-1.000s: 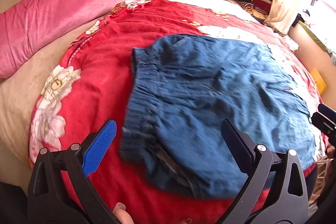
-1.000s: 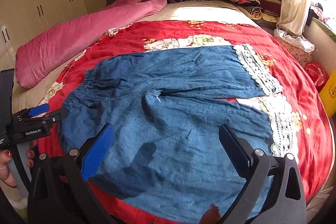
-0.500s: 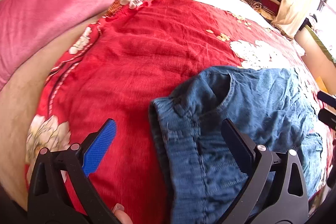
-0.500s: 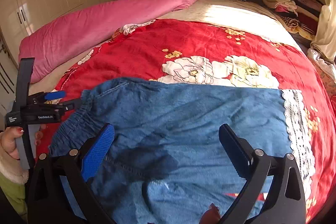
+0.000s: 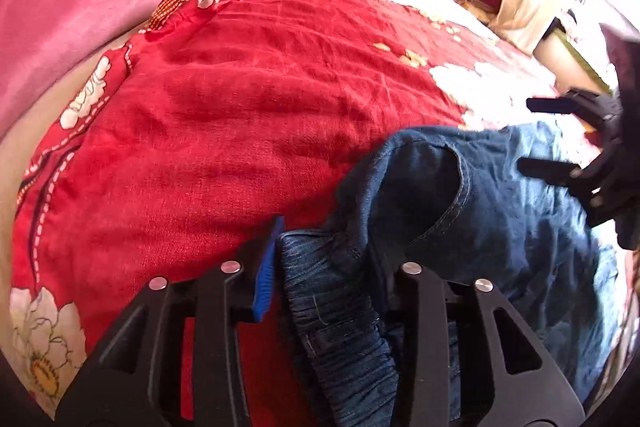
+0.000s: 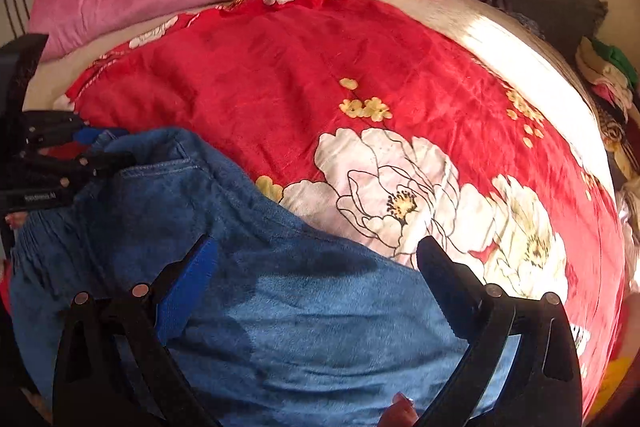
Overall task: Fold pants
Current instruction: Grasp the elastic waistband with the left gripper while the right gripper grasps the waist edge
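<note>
L wrist view | left gripper (image 5: 332,251) jaws closing on pants (image 5: 500,227) waistband, bunched between them | right gripper (image 6: 316,267) spread wide over leg | legs ran rightward

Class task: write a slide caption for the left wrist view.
Left gripper closing on the waistband of blue pants on a red blanket.

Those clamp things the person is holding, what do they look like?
Each gripper, left and right, is a black plastic frame with silver rivets and two flat fingers, one faced with a ribbed blue pad. A small white label, too blurred to read, marks the left one's side.
</note>
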### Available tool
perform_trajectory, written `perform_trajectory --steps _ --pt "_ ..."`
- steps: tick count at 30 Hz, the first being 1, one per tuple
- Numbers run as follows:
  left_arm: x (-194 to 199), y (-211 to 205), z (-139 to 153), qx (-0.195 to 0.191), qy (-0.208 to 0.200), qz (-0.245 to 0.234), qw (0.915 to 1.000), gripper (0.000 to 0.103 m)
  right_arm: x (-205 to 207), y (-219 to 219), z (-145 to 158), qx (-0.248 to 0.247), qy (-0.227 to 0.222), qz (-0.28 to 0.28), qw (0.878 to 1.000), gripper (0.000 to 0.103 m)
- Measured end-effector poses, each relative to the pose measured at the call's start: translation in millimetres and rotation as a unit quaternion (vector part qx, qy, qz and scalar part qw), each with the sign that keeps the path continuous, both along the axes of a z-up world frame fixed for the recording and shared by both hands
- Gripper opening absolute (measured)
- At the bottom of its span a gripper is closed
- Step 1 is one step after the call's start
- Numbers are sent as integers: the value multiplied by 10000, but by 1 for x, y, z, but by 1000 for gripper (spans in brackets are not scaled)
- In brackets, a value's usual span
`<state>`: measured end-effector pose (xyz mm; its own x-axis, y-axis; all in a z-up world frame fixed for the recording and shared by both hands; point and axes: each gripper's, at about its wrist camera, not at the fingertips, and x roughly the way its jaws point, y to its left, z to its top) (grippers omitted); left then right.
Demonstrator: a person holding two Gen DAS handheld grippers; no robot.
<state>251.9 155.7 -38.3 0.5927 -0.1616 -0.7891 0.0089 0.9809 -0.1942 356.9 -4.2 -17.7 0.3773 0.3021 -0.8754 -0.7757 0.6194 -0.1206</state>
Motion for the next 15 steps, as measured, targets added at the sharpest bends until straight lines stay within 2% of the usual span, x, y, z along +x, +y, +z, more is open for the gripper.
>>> perform_trajectory --steps 3,5,7,9,12,15 --pt "-2 7 5 -235 -155 -14 9996 24 5 17 -15 -428 84 457 9980 97" --pt "-4 8 10 -271 -283 -47 9992 24 6 25 -24 -457 402 669 9959 75" --pt "-7 7 17 -271 -414 -95 9987 24 3 27 -20 -200 571 652 9960 35" --pt "-10 6 23 -228 -534 -135 9982 24 -2 24 -10 63 634 491 9968 14" --pt "-18 4 34 -234 -760 -211 9966 24 -16 8 10 423 472 276 9976 5" --pt "-29 1 43 -173 -944 -335 9948 24 -40 -11 35 787 318 101 9963 5"
